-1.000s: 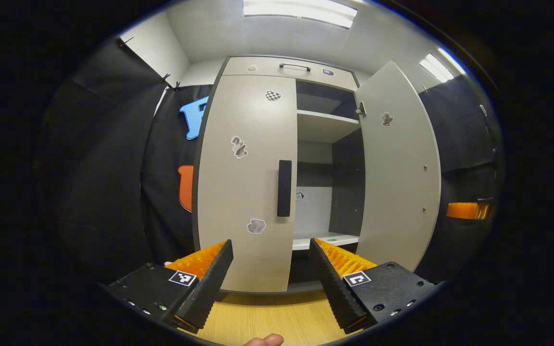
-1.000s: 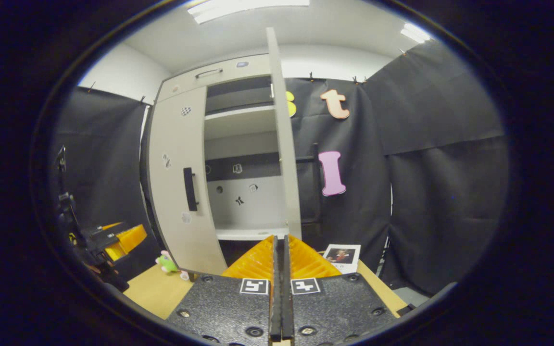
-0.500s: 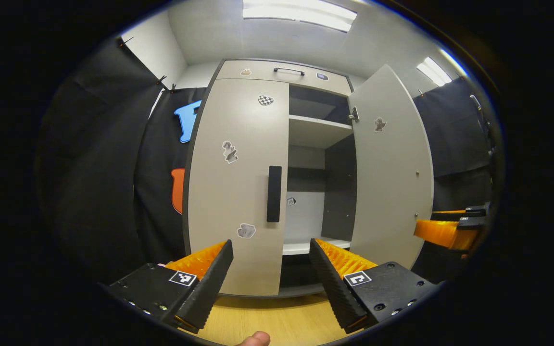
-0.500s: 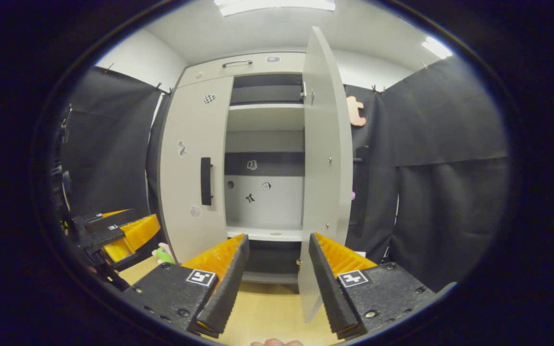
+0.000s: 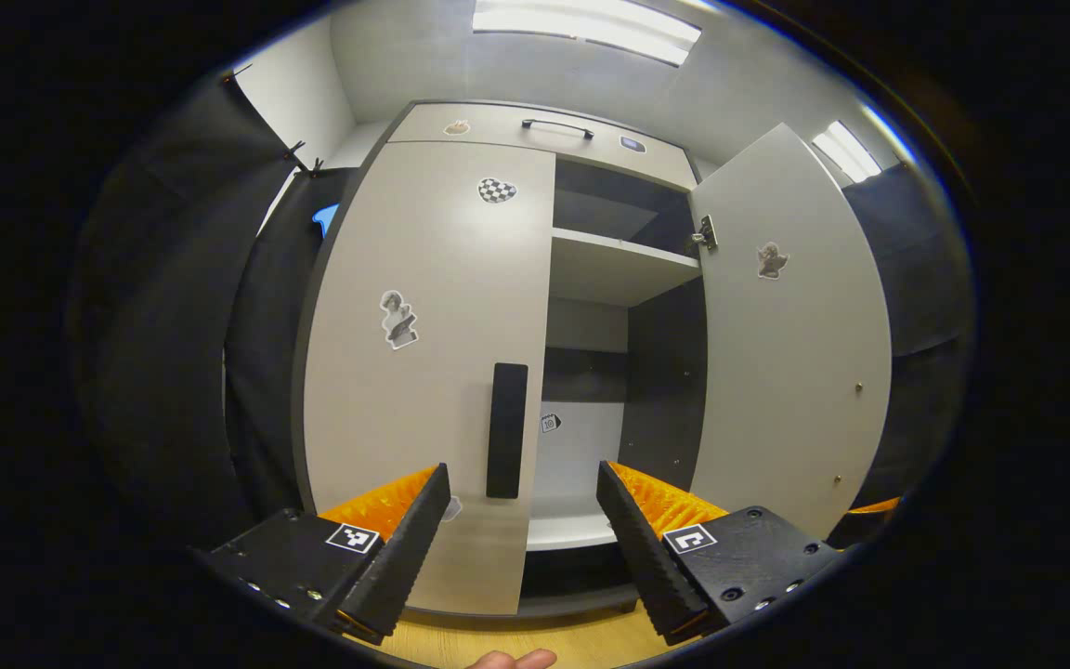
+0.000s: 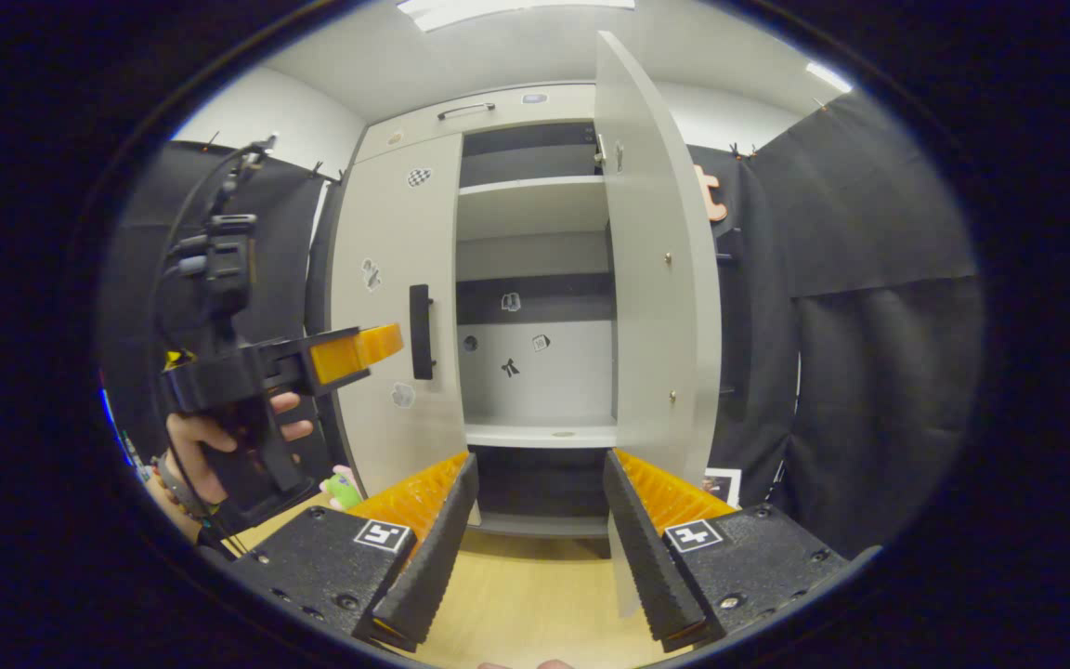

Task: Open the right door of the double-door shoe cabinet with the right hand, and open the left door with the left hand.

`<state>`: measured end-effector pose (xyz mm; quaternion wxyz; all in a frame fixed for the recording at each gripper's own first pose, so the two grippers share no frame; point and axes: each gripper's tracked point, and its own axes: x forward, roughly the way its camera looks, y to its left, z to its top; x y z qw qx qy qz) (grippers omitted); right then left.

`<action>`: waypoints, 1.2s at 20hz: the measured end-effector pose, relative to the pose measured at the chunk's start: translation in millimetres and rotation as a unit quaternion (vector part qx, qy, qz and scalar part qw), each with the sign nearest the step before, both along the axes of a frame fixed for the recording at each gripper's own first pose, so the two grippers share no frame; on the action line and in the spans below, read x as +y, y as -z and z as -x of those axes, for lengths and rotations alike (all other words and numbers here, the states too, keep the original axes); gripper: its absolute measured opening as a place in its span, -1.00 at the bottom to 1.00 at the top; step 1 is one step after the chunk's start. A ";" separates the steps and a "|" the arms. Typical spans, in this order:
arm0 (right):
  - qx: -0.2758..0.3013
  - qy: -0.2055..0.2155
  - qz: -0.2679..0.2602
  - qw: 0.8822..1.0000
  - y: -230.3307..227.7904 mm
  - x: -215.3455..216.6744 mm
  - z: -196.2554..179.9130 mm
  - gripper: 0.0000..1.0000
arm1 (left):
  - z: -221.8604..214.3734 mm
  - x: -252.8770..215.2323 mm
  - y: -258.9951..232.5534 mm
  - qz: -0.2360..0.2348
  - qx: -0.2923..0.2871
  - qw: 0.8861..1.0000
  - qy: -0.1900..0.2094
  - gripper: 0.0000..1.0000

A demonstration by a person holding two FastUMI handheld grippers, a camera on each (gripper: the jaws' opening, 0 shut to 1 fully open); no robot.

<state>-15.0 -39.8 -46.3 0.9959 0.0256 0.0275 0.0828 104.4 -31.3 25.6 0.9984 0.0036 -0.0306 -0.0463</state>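
Left tongs agape before closed left door's handle

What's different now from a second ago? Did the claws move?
The right claw was shut a second ago; it has since opened and holds nothing. The left claw has come closer to the left door, whose black handle now sits just above its open fingers. The right door has swung a little wider. The left door stays closed and untouched.

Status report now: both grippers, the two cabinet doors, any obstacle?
Left gripper open, facing left door handle. Right gripper open, holding nothing. Right door open, left door shut. No obstacle seen.
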 end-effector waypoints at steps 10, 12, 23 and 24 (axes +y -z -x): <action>0.005 0.022 0.014 1.000 11.8 -31.7 -0.3 0.70 | -88.4 -4.2 21.1 -0.028 0.032 0.999 -0.023 0.90; 0.007 0.022 0.017 1.000 13.8 -33.0 -2.5 0.70 | -96.0 -1.1 24.4 -0.023 0.039 0.999 -0.027 0.89; 0.009 0.010 0.032 0.999 20.4 -21.8 -21.5 0.70 | -102.5 8.0 28.0 -0.021 0.044 0.998 -0.044 0.84; 0.009 0.009 0.032 0.999 21.2 -21.4 -21.4 0.70 | -102.5 9.7 28.0 -0.021 0.045 0.998 -0.048 0.82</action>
